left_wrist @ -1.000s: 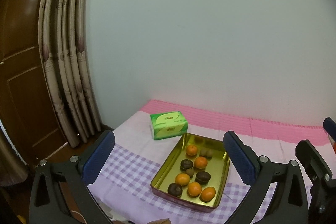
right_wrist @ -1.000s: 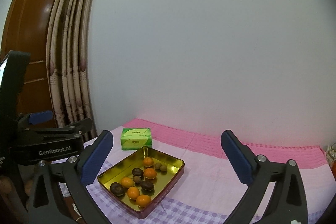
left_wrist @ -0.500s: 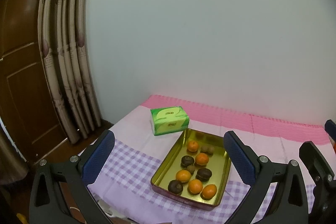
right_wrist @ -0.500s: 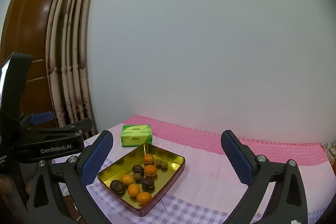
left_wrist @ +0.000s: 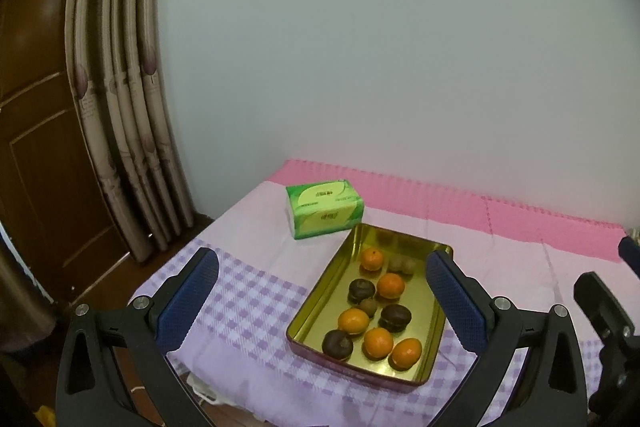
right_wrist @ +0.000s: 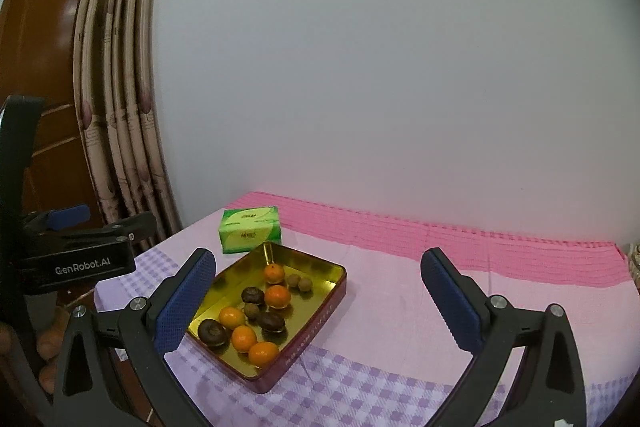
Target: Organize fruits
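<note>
Sitting mixed together in the gold tin (left_wrist: 432,315), the fruit looks unsorted: five oranges (left_wrist: 391,285), three dark round fruits (left_wrist: 361,290) and a few small brown ones (left_wrist: 401,264) are scattered through one another instead of grouped by kind, all inside the tin and none on the cloth. The tin rests on the checked cloth of the worktop (left_wrist: 256,291), just in front of a green tissue pack (left_wrist: 323,202), which seems only parked there. The left hand-held gripper (left_wrist: 322,303) and right hand-held gripper (right_wrist: 318,303) both hang back above the near edge, jaws spread wide and empty, probably to keep the whole tin in view
</note>
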`<state>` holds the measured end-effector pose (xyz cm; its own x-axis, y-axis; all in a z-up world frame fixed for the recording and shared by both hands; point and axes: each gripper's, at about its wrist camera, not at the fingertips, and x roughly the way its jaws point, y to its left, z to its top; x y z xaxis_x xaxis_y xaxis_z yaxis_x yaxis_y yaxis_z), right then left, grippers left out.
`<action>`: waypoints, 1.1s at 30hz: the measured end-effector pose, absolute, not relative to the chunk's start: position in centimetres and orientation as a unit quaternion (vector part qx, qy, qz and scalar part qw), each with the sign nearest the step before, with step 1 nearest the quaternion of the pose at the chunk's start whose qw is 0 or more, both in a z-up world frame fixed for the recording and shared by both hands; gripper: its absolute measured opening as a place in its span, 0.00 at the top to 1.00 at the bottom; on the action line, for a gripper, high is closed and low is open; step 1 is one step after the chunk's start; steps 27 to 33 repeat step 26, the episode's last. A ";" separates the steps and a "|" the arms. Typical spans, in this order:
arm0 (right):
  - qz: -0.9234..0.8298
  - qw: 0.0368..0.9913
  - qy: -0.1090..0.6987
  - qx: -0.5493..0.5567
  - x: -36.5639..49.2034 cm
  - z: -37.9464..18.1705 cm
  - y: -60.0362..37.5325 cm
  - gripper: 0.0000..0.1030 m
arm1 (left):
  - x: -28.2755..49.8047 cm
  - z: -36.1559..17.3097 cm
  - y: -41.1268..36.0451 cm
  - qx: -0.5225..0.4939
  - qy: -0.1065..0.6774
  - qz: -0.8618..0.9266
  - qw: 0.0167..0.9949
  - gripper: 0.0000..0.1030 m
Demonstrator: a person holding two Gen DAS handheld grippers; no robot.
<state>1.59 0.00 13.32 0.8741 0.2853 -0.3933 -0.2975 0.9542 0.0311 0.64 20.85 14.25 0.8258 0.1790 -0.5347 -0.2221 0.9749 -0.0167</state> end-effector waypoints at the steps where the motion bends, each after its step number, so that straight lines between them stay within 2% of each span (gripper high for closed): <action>1: 0.151 0.968 0.200 -0.016 1.6 13.3 0.0 0.01 | 0.7 14.1 20.8 -0.038 0.277 0.105 0.954 0.00; 13: 0.148 0.962 0.228 -0.013 3.1 11.4 -1.1 0.01 | 1.5 13.1 21.1 -0.038 0.294 0.105 0.949 0.00; 17: 0.139 0.953 0.269 -0.023 5.3 8.5 -4.7 0.01 | 2.2 12.0 20.8 -0.034 0.313 0.103 0.944 0.00; 23: 0.076 0.911 0.402 -0.057 11.2 0.4 -14.4 0.01 | 3.0 10.7 20.3 -0.027 0.335 0.105 0.936 0.00; 26: 0.038 0.891 0.452 -0.025 13.4 -2.3 -19.9 0.01 | 3.4 10.2 20.1 -0.017 0.346 0.108 0.932 0.00; 33: 0.038 0.891 0.452 -0.025 13.4 -2.3 -19.9 0.01 | 3.4 10.2 20.1 -0.017 0.346 0.108 0.932 0.00</action>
